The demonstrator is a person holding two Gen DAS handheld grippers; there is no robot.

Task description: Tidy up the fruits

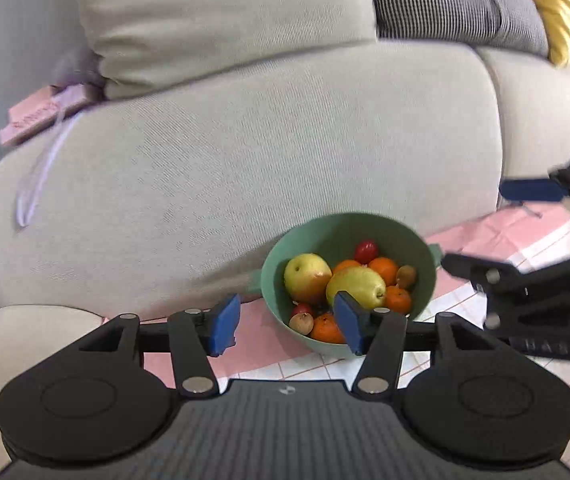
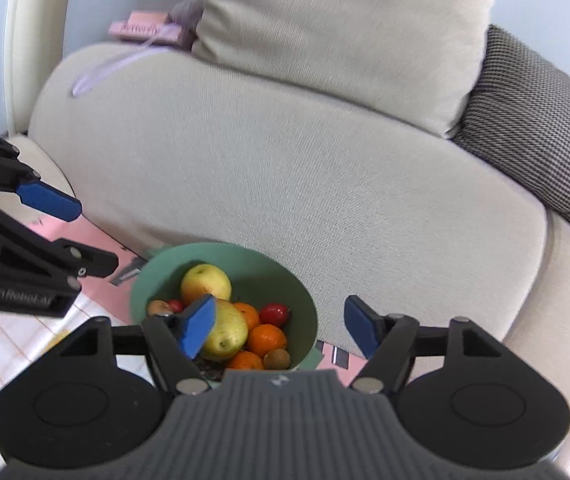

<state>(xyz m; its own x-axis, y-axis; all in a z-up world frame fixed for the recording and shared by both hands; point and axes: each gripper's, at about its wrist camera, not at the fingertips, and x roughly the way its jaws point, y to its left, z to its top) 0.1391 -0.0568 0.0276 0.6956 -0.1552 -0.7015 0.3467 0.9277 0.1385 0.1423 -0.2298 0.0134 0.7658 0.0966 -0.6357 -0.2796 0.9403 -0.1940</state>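
A green bowl (image 1: 349, 280) heaped with fruit sits at lower centre of the left wrist view, on a pink-and-white checked cloth (image 1: 485, 240) in front of a pale sofa (image 1: 245, 160). Both grippers hang above it, angled down, and neither holds anything.

The left gripper (image 1: 289, 326) stands with its blue pads wide apart and nothing between them; the bowl lies just ahead and slightly right of its fingers, the right pad overlapping the rim in the picture. The right gripper (image 2: 281, 326) is equally wide and empty, with the bowl directly ahead and slightly left of centre. By that framing neither hand looks clearly nearer, and the fruit sits below both sets of fingertips.

Inside the bowl a large yellow pear (image 2: 227, 330) lies with its long axis running from upper left to lower right in the right wrist view. Beside it are a yellow-green apple (image 2: 205, 282), several oranges (image 2: 267, 340), a small red fruit (image 2: 274, 314) and a brown kiwi-like one (image 2: 278, 359).

Every fruit in view is already in the bowl, so the organizing looks finished or close to it.

Lettering reading "GenRobot.AI" shows on the left gripper's side at the left edge of the right wrist view; writing on a pink book (image 2: 141, 28) at upper left is too blurred to read.
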